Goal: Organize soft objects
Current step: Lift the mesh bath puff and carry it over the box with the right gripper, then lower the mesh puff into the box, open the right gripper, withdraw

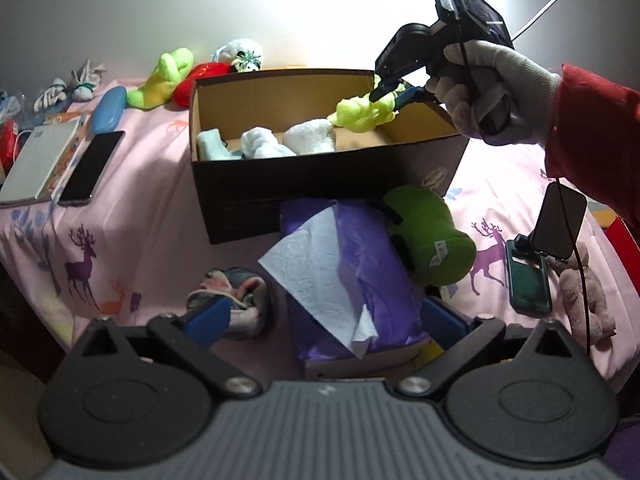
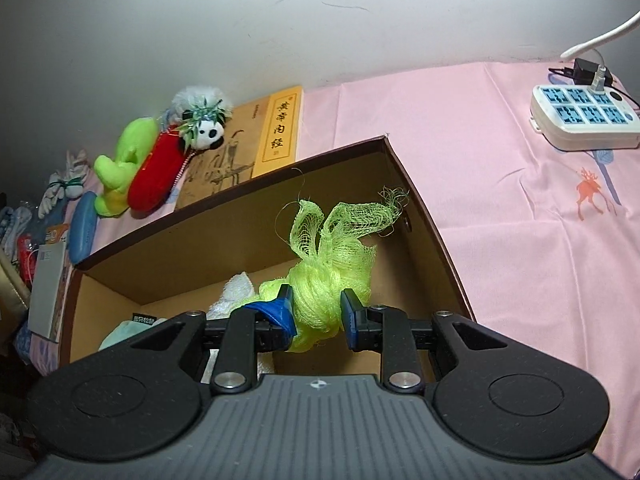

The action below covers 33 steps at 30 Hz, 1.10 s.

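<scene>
1. Right gripper (image 2: 316,312) is clamping the yellow-green mesh bundle (image 2: 332,264) btwn its blue pads (image 2: 285,312), holding it above the right end of the box (image 2: 424,216); loose mesh loops are sticking up w/ frayed threads.
2. Left gripper (image 1: 324,318) is hanging w/ fingers spread wide, nothing btwn them, over the purple tissue pack (image 1: 360,264) on the near side of the box.
3. Inside the box: white towel roll (image 1: 310,136), another white roll (image 1: 260,142), pale blue cloth (image 1: 212,144), all toward the left & middle.
4. Still outside: green plush (image 1: 432,236) near-right of box, small grey-pink bundle (image 1: 240,296) near-left, lime plush (image 1: 164,76) & red plush (image 1: 200,80) at far left.
5. Risks, as I'm judging: frayed threads are likely snagging a pad on release, so the bundle could be dragging back out; letting go too close to the right wall could leave it draped over the rim.
</scene>
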Motion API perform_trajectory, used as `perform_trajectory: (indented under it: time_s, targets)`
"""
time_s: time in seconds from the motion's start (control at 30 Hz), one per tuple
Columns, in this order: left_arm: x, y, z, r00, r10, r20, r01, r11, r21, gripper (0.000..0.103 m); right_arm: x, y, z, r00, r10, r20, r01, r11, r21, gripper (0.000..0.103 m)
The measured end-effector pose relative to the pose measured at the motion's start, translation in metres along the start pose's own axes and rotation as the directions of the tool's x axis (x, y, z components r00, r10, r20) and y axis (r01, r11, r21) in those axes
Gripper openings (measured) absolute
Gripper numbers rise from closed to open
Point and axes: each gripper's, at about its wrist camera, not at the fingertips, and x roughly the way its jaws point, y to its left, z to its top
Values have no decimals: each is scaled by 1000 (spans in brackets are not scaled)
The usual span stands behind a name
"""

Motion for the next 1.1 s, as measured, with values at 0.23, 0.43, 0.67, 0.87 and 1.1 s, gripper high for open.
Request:
perform_trajectory:
  time_s: [0.23, 0.43, 0.67, 0.87, 1.1]
  targets:
    - [2, 16, -2, 1000, 15, -9, -15, 1000, -27, 100, 36, 0, 11, 998, -25, -61, 30, 996, 83, 9]
    - [7, 23, 0, 1000, 19, -21, -20, 999, -41, 100, 39, -3, 14, 998, -20, -54, 25, 996, 90, 10]
    - [16, 22, 9, 1000, 6, -25, -7, 999, -37, 100, 13, -2, 12, 1000, -3, 2, 3, 1000, 15, 11]
    - [21, 16, 22, 1000, 15, -18, -16, 1000, -21, 101, -13, -4, -4, 998, 63, 10, -62, 998, -24, 11]
    - [16, 28, 28, 999, 54, 5, -54, 997, -48, 101, -55, -5, -37, 989, 150, 7, -149, 988, -48, 11]
